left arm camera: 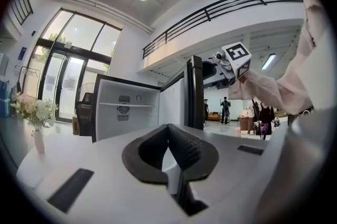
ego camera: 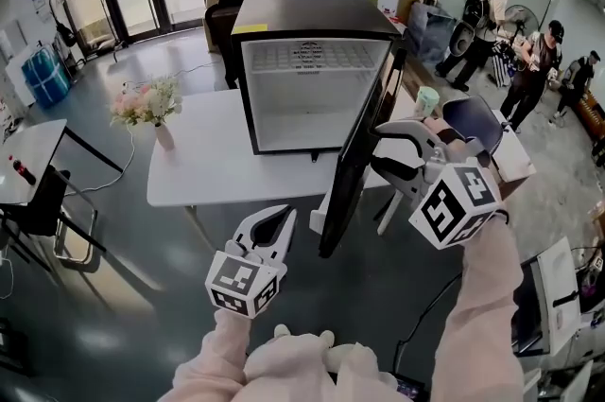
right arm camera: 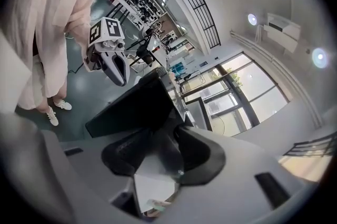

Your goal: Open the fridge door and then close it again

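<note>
Ahead of both grippers, a white rectangular table (ego camera: 203, 166), on it a small black fridge (ego camera: 312, 17) with a white inside, its black door (ego camera: 354, 173) swung wide open, right gripper (ego camera: 378, 149) clamped on the door's free edge, left gripper (ego camera: 284, 218) lower, jaws pressed together, holding nothing.

Pink flowers (ego camera: 146, 100) stand in a vase (ego camera: 164, 137) on the white table (ego camera: 203, 166).

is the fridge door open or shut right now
Open. The fridge door stands swung out, the white interior is exposed, and the right gripper clamps the door's edge.
</note>
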